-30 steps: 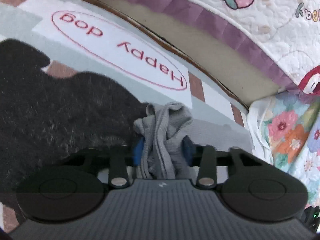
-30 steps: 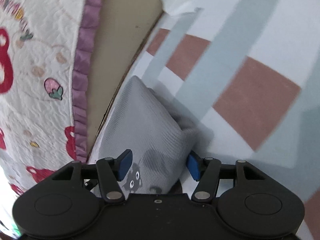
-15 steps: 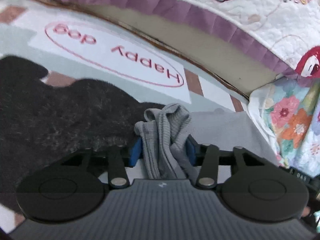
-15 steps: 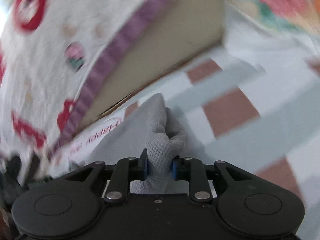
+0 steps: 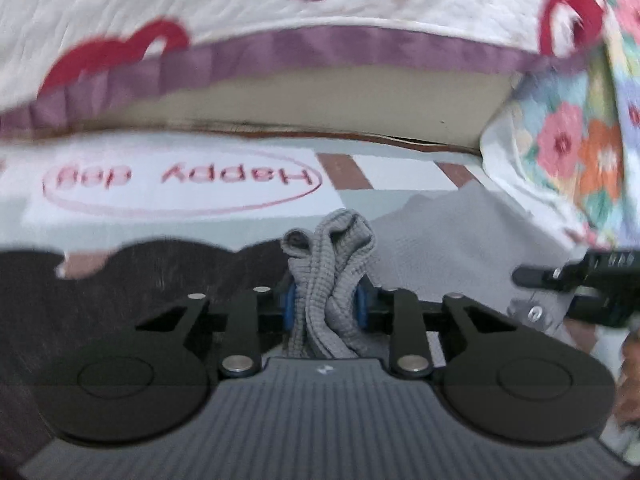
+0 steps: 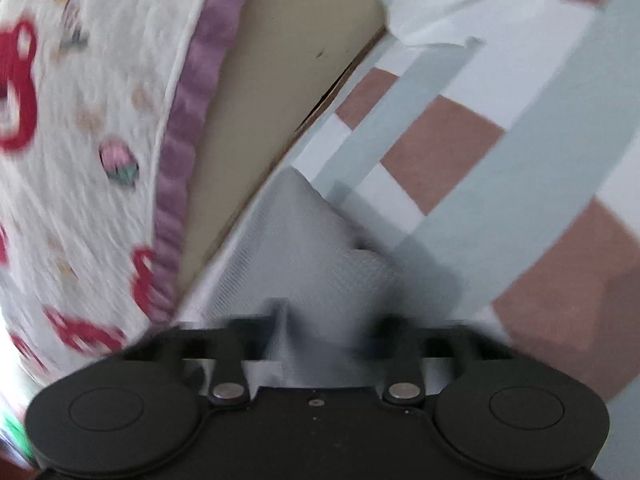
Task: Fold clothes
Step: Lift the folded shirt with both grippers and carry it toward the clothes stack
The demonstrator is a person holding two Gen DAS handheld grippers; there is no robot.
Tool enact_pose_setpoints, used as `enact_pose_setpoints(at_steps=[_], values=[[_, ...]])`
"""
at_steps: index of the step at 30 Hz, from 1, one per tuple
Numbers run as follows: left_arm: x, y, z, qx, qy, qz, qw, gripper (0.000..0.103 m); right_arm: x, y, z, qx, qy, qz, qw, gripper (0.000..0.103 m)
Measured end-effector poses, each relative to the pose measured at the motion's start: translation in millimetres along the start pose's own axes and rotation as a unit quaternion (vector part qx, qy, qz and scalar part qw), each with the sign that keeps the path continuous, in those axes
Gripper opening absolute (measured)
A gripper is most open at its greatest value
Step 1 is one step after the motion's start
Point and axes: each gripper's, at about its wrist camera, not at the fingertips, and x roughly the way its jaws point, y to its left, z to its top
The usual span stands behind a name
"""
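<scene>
Left gripper [image 5: 325,307] pinches the grey waffle-knit garment [image 5: 332,264] tight; right gripper [image 6: 320,344] blurred, grip unclear, so cloth may slip w/ pull.

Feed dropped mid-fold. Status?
Left gripper shut on bunched grey garment. Right gripper blurred, fabric between fingers. Dark garment lies left.

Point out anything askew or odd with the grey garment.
The grey garment is bunched into ropey ridges between the left gripper pads, not flat. In the right gripper, motion blur hides the grip. No damage shows.
</scene>
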Motion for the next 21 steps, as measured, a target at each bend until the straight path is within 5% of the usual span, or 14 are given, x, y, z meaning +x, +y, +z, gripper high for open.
enact_pose_setpoints(at_steps=[3, 7, 14, 21], values=[[-20, -4, 7, 0.01, -0.025, 0.001, 0.9996, 0.022, -12, 30, 2, -0.101, -0.007, -0.026, 0.995, 0.02], [-59, -12, 10, 0.033, -0.065, 0.032, 0.9968, 0.021, -17, 100, -5, -0.299, -0.007, -0.039, 0.953, 0.019], [-153, 1, 14, -0.016, -0.153, 0.092, 0.9838, 0.021, -45, 190, -16, -0.413, -0.028, 0.024, 0.91, 0.019], [-259, 39, 13, -0.064, -0.21, 0.167, 0.9611, 0.021, -49, 288, -28, -0.47, 0.005, 0.143, 0.871, 0.019]])
